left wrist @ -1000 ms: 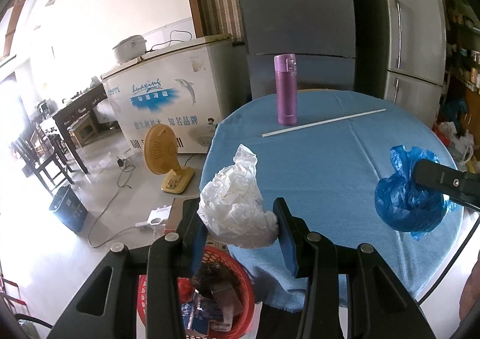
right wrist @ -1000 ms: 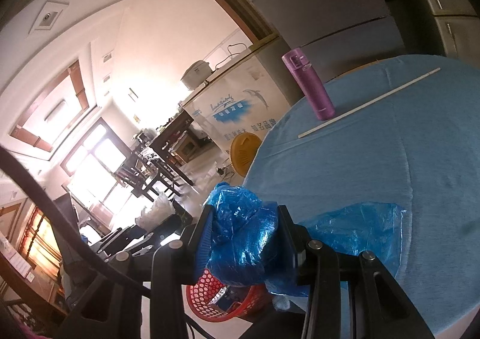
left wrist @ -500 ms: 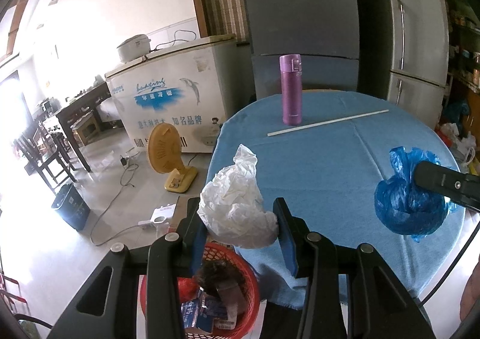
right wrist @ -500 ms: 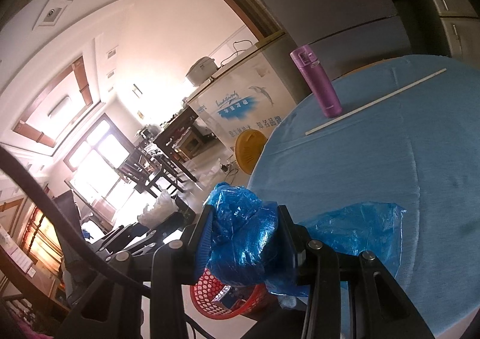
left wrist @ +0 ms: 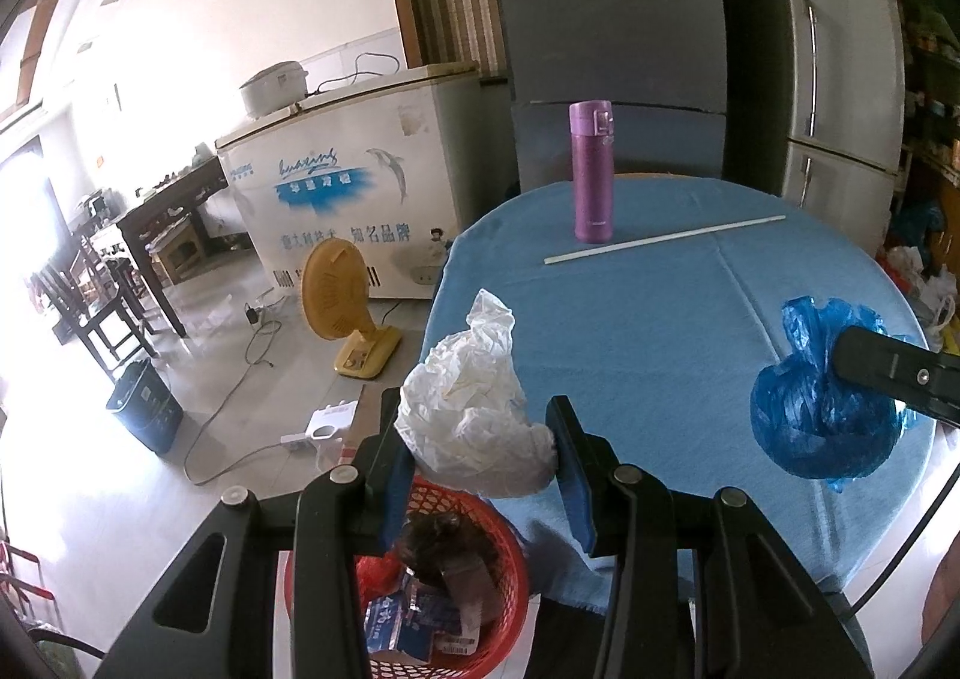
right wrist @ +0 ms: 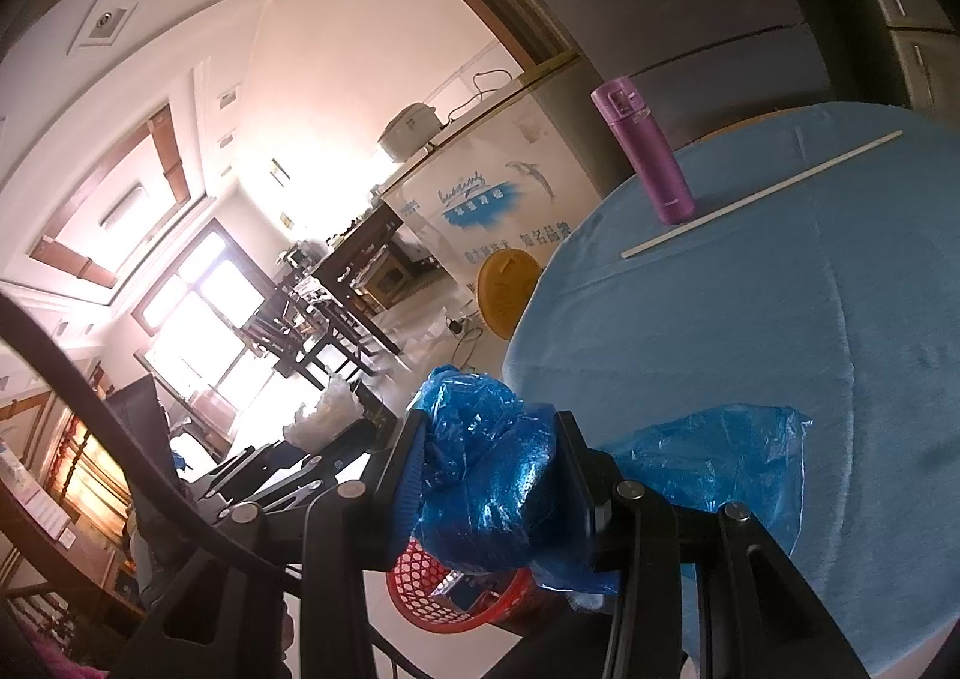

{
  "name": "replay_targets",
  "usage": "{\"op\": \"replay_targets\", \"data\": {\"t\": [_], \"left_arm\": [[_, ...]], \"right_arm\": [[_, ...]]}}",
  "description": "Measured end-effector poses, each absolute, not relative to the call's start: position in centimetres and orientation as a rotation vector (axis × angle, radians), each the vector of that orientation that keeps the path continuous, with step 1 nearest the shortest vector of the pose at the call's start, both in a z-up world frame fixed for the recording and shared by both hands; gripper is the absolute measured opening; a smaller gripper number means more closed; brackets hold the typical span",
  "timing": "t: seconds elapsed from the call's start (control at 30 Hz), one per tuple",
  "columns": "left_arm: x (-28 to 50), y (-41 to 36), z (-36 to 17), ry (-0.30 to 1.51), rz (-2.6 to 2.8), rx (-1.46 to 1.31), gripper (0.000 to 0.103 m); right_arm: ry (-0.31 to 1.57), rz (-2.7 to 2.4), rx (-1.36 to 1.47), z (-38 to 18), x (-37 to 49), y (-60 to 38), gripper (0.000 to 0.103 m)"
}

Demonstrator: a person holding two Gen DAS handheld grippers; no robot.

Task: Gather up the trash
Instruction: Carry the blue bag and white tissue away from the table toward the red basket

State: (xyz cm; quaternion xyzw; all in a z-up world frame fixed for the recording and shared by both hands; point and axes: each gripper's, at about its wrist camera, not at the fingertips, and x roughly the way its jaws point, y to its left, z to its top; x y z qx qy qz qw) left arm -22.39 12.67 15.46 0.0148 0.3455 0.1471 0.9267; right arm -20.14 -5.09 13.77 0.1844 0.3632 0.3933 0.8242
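My left gripper [left wrist: 477, 454] is shut on a crumpled white plastic bag [left wrist: 468, 409], held above the rim of a red mesh trash basket [left wrist: 510, 595] that stands on the floor by the table edge and holds several wrappers. My right gripper [right wrist: 492, 472] is shut on a crumpled blue plastic bag [right wrist: 498, 475]; part of that bag trails over the blue tablecloth [right wrist: 780, 331]. In the left wrist view the blue bag [left wrist: 822, 421] hangs from the right gripper's finger [left wrist: 888, 373] over the table's right side. The red basket [right wrist: 444, 589] shows below the right gripper.
A purple thermos [left wrist: 591, 172] and a long white stick [left wrist: 663, 239] rest on the round table's far side. On the floor stand a yellow fan [left wrist: 336, 295], a dark bin [left wrist: 144, 406] and loose cables. A chest freezer [left wrist: 354, 187] and a fridge [left wrist: 840, 78] line the back.
Both views have shifted slightly; the thermos and table sit a little further right in frame. Both grips are unchanged.
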Motion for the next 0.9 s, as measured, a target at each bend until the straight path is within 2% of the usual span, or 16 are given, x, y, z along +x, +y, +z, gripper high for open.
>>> {"op": "replay_targets", "data": {"t": [0.9], "left_arm": [[-22.6, 15.2, 13.5, 0.758, 0.35, -0.004, 0.045]], "right_arm": [[0.838, 0.878, 0.352, 12.6, -18.8, -1.1, 0.044]]}}
